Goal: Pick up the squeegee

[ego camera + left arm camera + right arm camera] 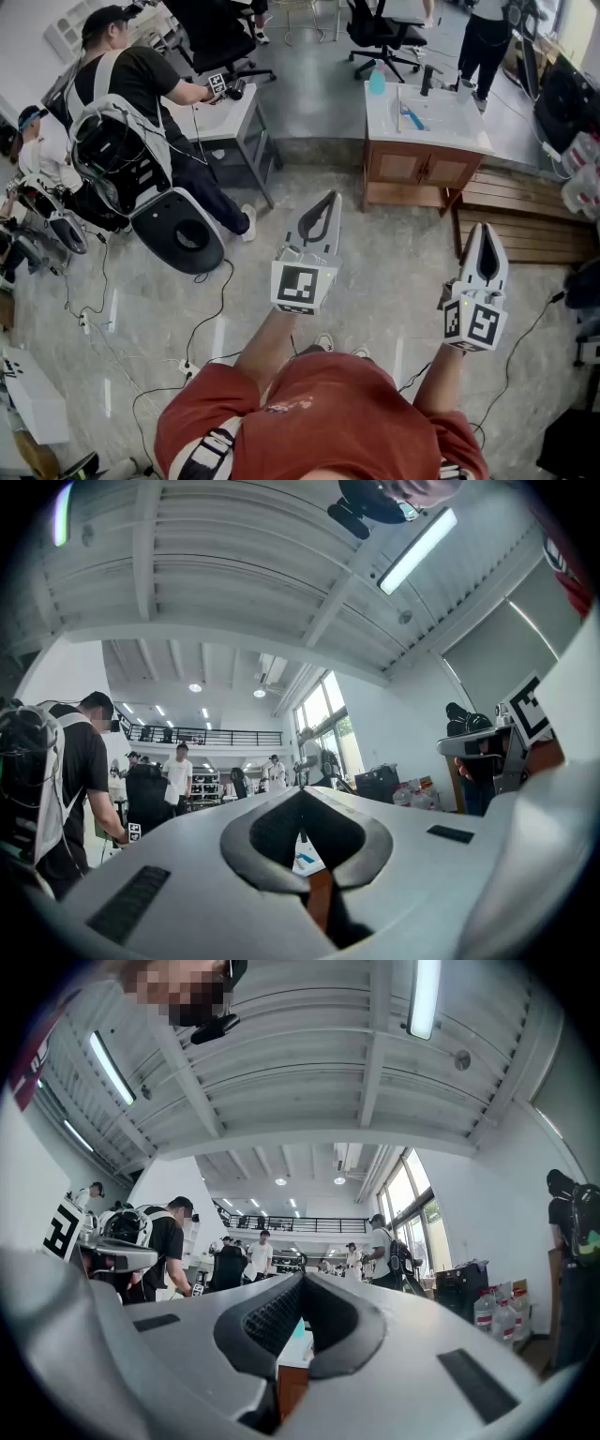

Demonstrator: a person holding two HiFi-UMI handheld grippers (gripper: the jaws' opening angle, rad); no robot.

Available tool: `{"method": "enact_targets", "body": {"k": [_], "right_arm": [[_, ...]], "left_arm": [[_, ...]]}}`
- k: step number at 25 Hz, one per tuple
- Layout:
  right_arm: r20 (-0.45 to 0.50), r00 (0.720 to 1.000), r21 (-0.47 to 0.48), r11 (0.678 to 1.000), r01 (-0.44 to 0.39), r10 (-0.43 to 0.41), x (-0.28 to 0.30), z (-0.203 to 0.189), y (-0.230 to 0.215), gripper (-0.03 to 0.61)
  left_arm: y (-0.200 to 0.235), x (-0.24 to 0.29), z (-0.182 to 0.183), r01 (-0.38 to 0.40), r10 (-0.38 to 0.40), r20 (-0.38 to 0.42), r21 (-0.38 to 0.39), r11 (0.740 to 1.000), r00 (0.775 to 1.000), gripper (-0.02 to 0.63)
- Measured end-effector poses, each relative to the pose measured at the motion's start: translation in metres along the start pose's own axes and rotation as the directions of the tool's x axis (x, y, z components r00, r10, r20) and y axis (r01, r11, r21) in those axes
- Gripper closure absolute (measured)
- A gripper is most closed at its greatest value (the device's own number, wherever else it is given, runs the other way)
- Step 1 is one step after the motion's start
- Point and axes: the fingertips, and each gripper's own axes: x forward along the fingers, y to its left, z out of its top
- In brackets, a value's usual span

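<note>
The squeegee (411, 117), a slim tool with a blue part, lies on the white top of a wooden cabinet (450, 127) across the floor in the head view. My left gripper (330, 197) and right gripper (486, 230) hover side by side in the air, well short of the cabinet, pointing toward it. Both are shut and hold nothing. In the left gripper view the jaw tips (302, 794) meet, and a bit of the white top with blue on it (305, 859) shows through the gap below. The right gripper view shows the same shut tips (302, 1279).
A light blue bottle (377, 82) and a dark upright item (427, 79) share the cabinet top. A wooden bench (520, 220) stands right of it. At left a person in black (141, 84) works at a white table (225, 117). Cables (202, 319) trail over the floor.
</note>
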Motion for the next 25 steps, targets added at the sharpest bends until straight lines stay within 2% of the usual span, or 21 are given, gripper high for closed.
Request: {"method": "enact_targets", "body": {"k": [10,21,25], "right_arm": [[0.001,1.0,0.024,1.0,-0.001,0.001,-0.017,0.003,-0.022,0.571],[-0.017,1.0,0.078,0.997,0.008,-0.007,-0.06,-0.006,-0.079,0.571],[-0.036,0.999,0.093,0.995,0.027,-0.024,-0.078,-0.012,-0.097,0.571]], "left_arm": [[-0.03,-0.003,0.014,0.002,-0.002,0.009,0.006,1.0,1.0,0.598],[-0.112,0.005,0.013,0.069,-0.068,-0.027,0.018,0.997,0.997,0.598],[-0.138,0.005,0.018,0.094,-0.094,-0.015,0.0,0.996,0.995,0.598]]}}
